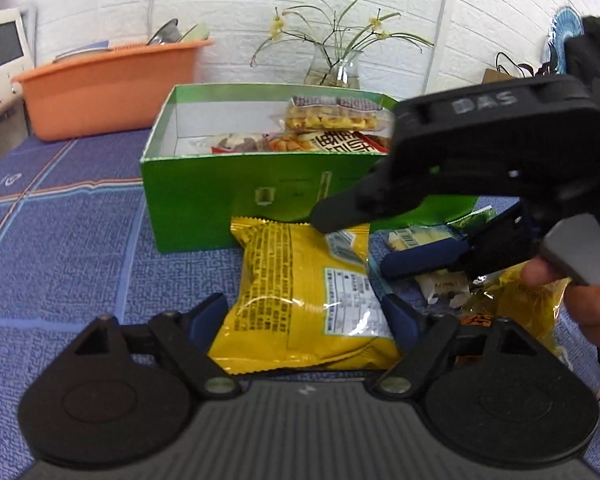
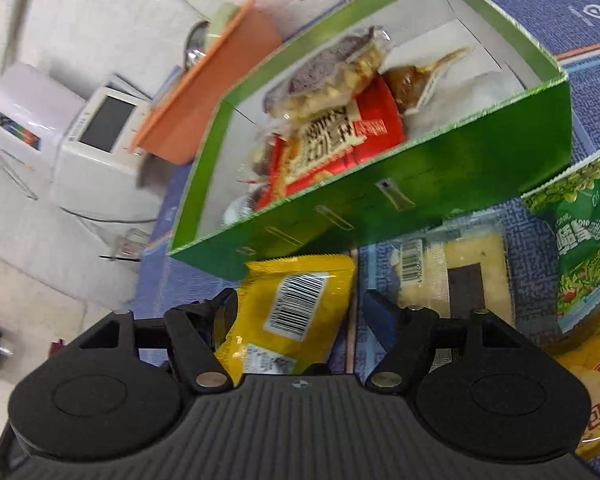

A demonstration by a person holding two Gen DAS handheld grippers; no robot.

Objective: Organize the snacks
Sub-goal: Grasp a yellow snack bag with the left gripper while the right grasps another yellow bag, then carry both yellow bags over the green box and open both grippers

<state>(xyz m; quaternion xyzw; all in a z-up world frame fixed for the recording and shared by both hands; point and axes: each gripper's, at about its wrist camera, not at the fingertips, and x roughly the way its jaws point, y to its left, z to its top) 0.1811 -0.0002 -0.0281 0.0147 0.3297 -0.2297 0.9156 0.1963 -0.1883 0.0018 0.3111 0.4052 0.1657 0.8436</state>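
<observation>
Both grippers, left (image 1: 306,316) and right (image 2: 296,312), straddle the yellow packet (image 1: 304,300) with jaws open, gripping nothing, before the green box (image 1: 220,200).

Yellow snack packet (image 1: 304,296): glossy plastic film, crinkled, with a printed paper-like label.
Green box (image 1: 204,196): shiny coated cardboard outside, matt white inside.
Bench cover (image 1: 64,248): blue woven cloth, rough texture.
Left claw (image 1: 308,316): matt black plastic, ribbed body, metal pivot pins.
Basin (image 1: 112,88): smooth orange plastic.
Vase (image 1: 334,70): clear glass.
Wall (image 1: 228,4): matt white brick relief.
</observation>
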